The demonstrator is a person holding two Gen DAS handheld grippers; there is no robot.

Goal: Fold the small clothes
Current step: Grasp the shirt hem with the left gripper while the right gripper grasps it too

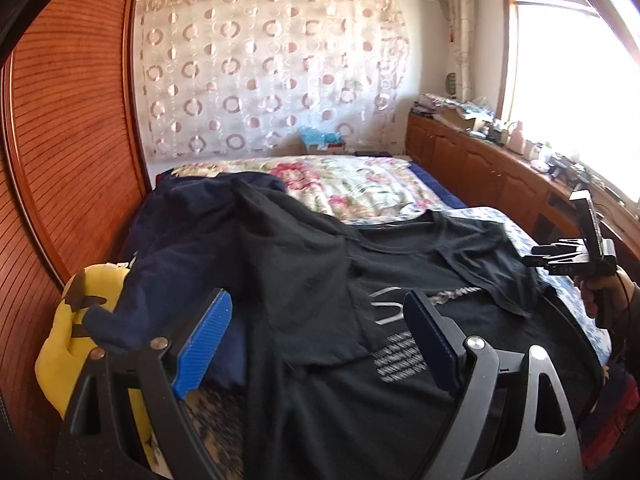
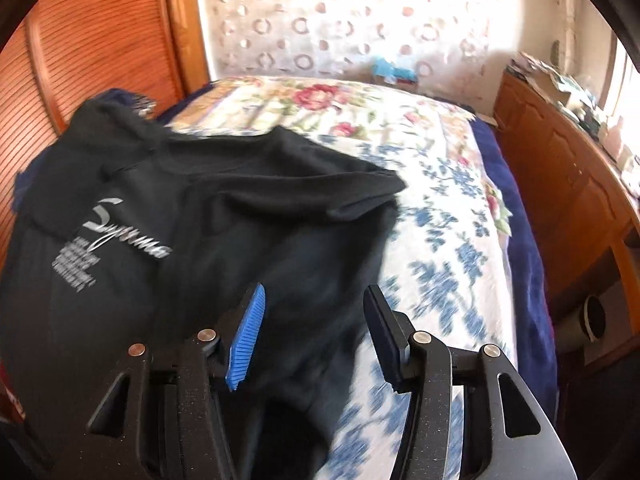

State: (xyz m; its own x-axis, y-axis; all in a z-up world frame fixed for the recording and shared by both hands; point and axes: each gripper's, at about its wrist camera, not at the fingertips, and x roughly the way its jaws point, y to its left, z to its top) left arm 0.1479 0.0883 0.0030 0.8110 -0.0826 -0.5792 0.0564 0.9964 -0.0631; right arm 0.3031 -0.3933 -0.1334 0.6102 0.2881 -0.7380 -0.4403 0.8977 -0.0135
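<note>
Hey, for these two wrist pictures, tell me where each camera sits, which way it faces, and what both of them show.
Left wrist view: on the left gripper, facing down the bed; its open jaws frame the black printed T-shirt; the right gripper and holding hand show at right.
Right wrist view: on the right gripper, jaws open over the shirt's edge, facing the floral quilt.
Shared: shirt, quilt, circle-patterned curtain, wooden cabinets.

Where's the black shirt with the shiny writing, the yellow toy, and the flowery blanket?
black shirt (image 2: 120,240): right wrist view, on the silver writing.
yellow toy (image 1: 60,344): left wrist view, on its yellow side.
flowery blanket (image 2: 440,184): right wrist view, on the blue flowers.
</note>
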